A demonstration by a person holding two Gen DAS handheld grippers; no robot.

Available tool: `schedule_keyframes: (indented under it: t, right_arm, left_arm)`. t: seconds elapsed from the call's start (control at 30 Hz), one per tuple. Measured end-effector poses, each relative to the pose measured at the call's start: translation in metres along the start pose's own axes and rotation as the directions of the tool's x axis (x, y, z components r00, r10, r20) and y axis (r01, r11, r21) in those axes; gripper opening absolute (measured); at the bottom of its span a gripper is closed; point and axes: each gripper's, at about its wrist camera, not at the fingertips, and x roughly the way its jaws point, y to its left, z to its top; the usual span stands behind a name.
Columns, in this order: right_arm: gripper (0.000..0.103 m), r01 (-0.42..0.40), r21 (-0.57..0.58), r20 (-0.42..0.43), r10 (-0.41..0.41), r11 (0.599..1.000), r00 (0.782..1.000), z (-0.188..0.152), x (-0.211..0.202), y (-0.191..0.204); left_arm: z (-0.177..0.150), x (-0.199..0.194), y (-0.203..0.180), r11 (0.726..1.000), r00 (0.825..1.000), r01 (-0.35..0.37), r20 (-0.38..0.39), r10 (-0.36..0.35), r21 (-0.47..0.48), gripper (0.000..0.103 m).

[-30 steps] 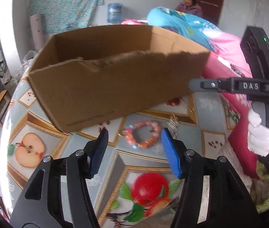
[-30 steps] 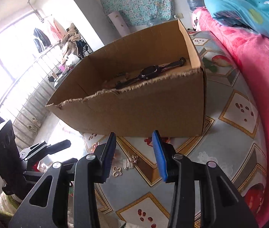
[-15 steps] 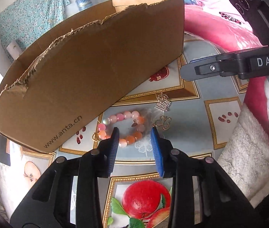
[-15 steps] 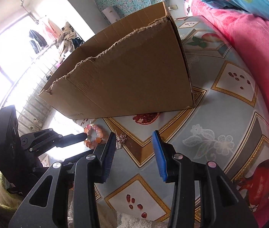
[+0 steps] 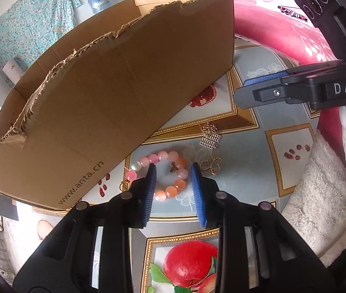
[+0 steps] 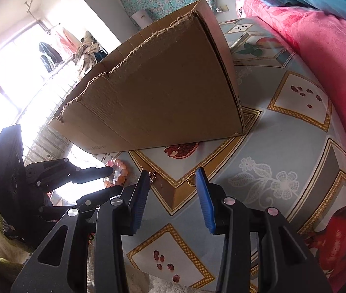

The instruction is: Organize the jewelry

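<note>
A pink and orange bead bracelet (image 5: 159,174) lies on the patterned tabletop in front of a torn cardboard box (image 5: 114,102). My left gripper (image 5: 173,171) is open low over it, one finger inside the ring, the other outside its right edge. A silver abacus charm (image 5: 210,135) and a gold clover outline charm (image 5: 213,164) lie just right of it. My right gripper (image 6: 171,175) is open and empty above the table, with a gold ring charm (image 6: 191,179) between its tips. The bracelet also shows in the right wrist view (image 6: 117,173).
A pink blanket (image 6: 331,56) runs along the table's right side. A white fleece cloth (image 5: 324,195) lies at the near edge. The box (image 6: 163,97) stands close behind the jewelry. A small gold ring (image 5: 124,185) lies left of the bracelet.
My left gripper has dropped toward the bracelet and narrowed, and now straddles its right side. My right gripper has lowered toward the table and stays open.
</note>
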Motion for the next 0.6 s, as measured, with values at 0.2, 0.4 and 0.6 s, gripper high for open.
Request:
schedule_keyframes:
  t: [0.2, 0.4, 0.6]
  right_arm:
    - [0.039, -0.002, 0.017, 0.001, 0.002, 1.0, 1.0, 0.0, 0.0, -0.004]
    - [0.039, -0.003, 0.031, 0.007, 0.003, 1.0, 1.0, -0.003, -0.002, -0.005]
    - [0.039, 0.0, 0.024, 0.009, 0.0, 1.0, 1.0, -0.003, -0.004, 0.0]
  left_arm:
    - [0.006, -0.003, 0.019, 0.997, 0.999, 0.044, 0.018, -0.043, -0.064, 0.009]
    - [0.007, -0.027, 0.045, 0.981, 0.993, 0.065, 0.105, -0.046, -0.181, 0.009]
    - [-0.01, -0.047, 0.083, 0.908, 0.974, 0.186, 0.194, -0.119, -0.375, 0.009]
